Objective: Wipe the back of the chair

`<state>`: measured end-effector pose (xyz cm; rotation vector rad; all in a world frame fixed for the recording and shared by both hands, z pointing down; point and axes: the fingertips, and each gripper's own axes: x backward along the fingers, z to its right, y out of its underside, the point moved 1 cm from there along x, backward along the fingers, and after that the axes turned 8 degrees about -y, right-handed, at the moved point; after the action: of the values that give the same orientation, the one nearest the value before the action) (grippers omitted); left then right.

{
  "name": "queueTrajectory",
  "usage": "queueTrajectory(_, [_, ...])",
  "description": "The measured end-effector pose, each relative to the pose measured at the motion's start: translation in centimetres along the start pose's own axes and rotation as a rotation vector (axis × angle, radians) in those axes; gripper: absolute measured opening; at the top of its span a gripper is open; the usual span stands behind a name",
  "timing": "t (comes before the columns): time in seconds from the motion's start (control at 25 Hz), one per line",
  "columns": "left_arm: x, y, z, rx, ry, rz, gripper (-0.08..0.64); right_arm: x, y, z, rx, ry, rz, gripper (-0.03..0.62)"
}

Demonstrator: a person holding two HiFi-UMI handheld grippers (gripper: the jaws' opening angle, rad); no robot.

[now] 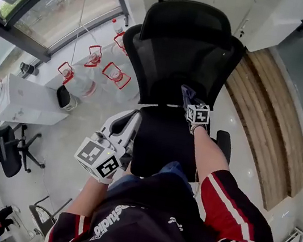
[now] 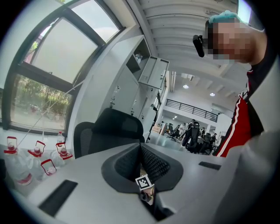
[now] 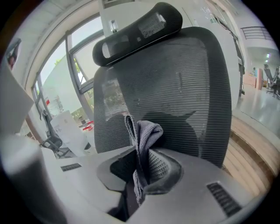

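Observation:
A black mesh office chair fills the middle of the head view, with its backrest (image 1: 179, 59) under a padded headrest (image 1: 186, 17) and its seat (image 1: 162, 142) right in front of me. My right gripper (image 1: 191, 102) is shut on a grey cloth (image 1: 187, 95), held at the lower part of the backrest. In the right gripper view the cloth (image 3: 142, 140) sticks up folded from the jaws, close before the mesh backrest (image 3: 183, 83). My left gripper (image 1: 114, 146) hangs beside the seat's left edge. Its jaws (image 2: 141, 151) are shut with nothing in them.
Several water jugs with red handles (image 1: 99, 71) stand on the floor left of the chair, next to a white cabinet (image 1: 28, 102). Another office chair (image 1: 11, 151) is at the lower left. A wooden floor strip (image 1: 268, 108) runs along the right. White lockers (image 1: 261, 15) stand behind.

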<state>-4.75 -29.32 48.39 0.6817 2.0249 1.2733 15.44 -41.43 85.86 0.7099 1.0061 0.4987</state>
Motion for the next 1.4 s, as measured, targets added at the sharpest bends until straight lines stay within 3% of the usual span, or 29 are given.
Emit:
queueTrajectory(0.52, [-3.6, 0.9, 6.8, -0.025, 0.097, -0.002, 0.025, 9.3, 1.4, 10.3, -0.079, 0.152, 0.053, 0.057])
queueTrajectory(0.76, [-3.6, 1.1, 9.1, -0.037, 0.111, 0.009, 0.025, 13.2, 1.8, 12.9, -0.099, 0.199, 0.082, 0.057])
queueTrajectory(0.96, [-3.2, 0.9, 10.0, -0.041, 0.099, 0.031, 0.025, 16.0, 1.3, 12.5, -0.114, 0.185, 0.14, 0.057])
queueTrajectory(1.12, [-3.1, 0.8, 10.4, -0.05, 0.089, 0.05, 0.025, 18.4, 0.1, 11.0, -0.081, 0.175, 0.127, 0.057])
queueTrajectory(1.4, [-1.0, -0.7, 10.5, -0.085, 0.077, 0.086, 0.025, 24.3, -5.1, 2.8, 0.071, 0.069, 0.189, 0.057])
